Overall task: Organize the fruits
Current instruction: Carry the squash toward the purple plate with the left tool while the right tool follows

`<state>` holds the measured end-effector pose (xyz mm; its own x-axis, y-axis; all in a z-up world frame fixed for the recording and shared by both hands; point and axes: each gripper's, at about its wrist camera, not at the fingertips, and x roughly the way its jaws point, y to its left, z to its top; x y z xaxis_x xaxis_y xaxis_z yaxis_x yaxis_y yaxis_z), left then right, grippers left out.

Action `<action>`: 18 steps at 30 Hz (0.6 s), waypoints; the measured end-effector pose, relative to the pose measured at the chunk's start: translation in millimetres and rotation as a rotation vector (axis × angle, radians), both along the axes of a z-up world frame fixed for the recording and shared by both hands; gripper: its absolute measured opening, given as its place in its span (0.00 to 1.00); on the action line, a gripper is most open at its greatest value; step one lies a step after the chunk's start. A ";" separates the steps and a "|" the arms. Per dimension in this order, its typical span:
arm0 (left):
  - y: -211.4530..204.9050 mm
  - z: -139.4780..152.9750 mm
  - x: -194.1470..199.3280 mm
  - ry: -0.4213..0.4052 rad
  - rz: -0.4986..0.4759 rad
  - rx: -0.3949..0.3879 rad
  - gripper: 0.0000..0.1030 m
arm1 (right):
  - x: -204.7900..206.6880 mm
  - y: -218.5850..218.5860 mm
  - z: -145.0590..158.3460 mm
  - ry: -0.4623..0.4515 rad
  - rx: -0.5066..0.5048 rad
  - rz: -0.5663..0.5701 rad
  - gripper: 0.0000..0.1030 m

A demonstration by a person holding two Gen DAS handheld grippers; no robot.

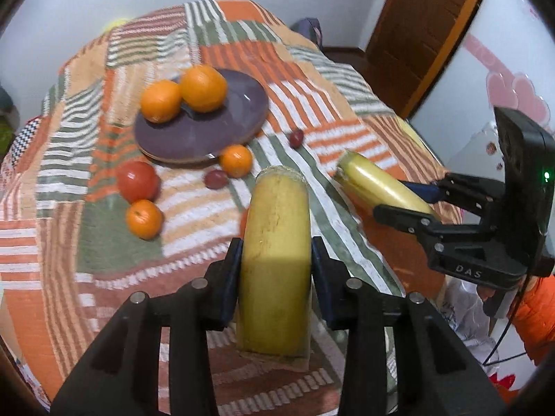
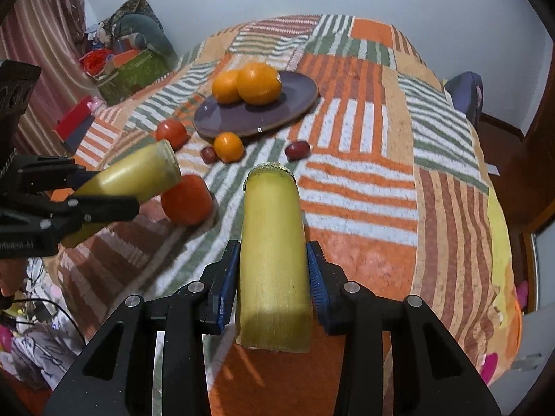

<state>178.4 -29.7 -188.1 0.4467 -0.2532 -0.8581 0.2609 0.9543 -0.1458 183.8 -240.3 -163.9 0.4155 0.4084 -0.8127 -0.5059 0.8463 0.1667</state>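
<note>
My left gripper (image 1: 275, 270) is shut on a yellow-green sugarcane piece (image 1: 275, 242), held above the patchwork cloth. My right gripper (image 2: 274, 274) is shut on a second sugarcane piece (image 2: 272, 242); it shows at the right of the left wrist view (image 1: 381, 183). A purple plate (image 1: 222, 128) holds two oranges (image 1: 203, 86) at the far middle. Beside the plate lie a small orange (image 1: 236, 160), two dark grapes (image 1: 215, 178), a red tomato (image 1: 137, 180) and another orange (image 1: 144, 219). A second tomato (image 2: 187, 199) sits under the left gripper's piece.
The patchwork cloth (image 2: 364, 173) covers a round table. Boxes and bags (image 2: 131, 66) are piled at the left beyond the table. A wooden door (image 1: 423, 24) stands at the far right. A blue chair back (image 2: 466, 93) is behind the table.
</note>
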 end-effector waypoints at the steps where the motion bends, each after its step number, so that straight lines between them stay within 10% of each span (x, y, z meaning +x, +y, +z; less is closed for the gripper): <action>1: 5.2 3.8 1.4 -0.009 0.011 0.000 0.37 | 1.6 1.7 2.5 -0.007 0.004 0.001 0.34; 18: 57.9 7.8 52.4 -0.050 0.134 0.022 0.36 | 53.4 25.2 29.5 -0.089 0.061 -0.031 0.34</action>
<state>230.8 28.2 -180.3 0.5174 -0.1695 -0.8388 0.1369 0.9840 -0.1144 237.2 -215.1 -134.4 0.4982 0.4422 -0.7458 -0.4948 0.8513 0.1742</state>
